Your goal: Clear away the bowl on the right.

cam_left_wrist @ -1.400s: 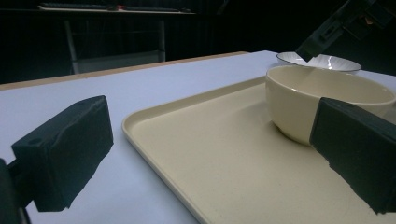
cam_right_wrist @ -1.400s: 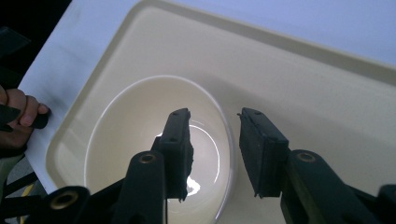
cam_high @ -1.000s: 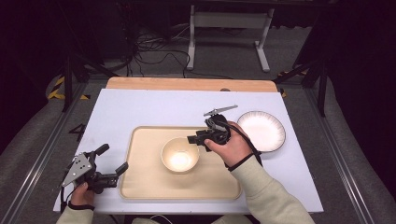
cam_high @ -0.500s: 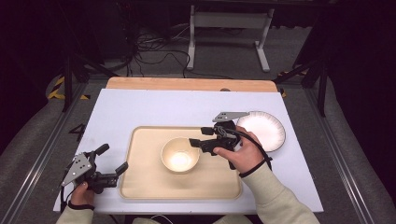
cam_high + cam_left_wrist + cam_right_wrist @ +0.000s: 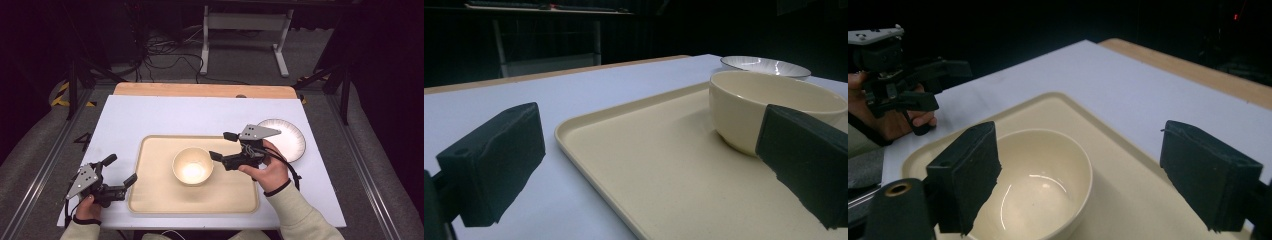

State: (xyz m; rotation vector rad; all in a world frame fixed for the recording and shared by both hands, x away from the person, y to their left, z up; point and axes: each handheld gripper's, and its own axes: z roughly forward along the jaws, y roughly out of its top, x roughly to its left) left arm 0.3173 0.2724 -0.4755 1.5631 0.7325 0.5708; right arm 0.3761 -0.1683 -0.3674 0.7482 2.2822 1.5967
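A cream bowl stands empty in the middle of a beige tray. My right gripper hovers just right of the bowl, open, jaws pointing left at it. In the right gripper view the bowl sits low between the spread jaws of the right gripper, nearer the left one. My left gripper rests open off the tray's left edge. Its own view looks across the tray toward the bowl, with the left gripper holding nothing.
A white plate lies on the white table cover right of the tray, partly behind my right gripper's grey plate. A wooden table edge runs along the back. The left gripper and its hand appear far off in the right gripper view.
My right gripper has come down and slightly toward the person beside the bowl, levelling out with its jaws open. The left gripper and the bowl have stayed put.
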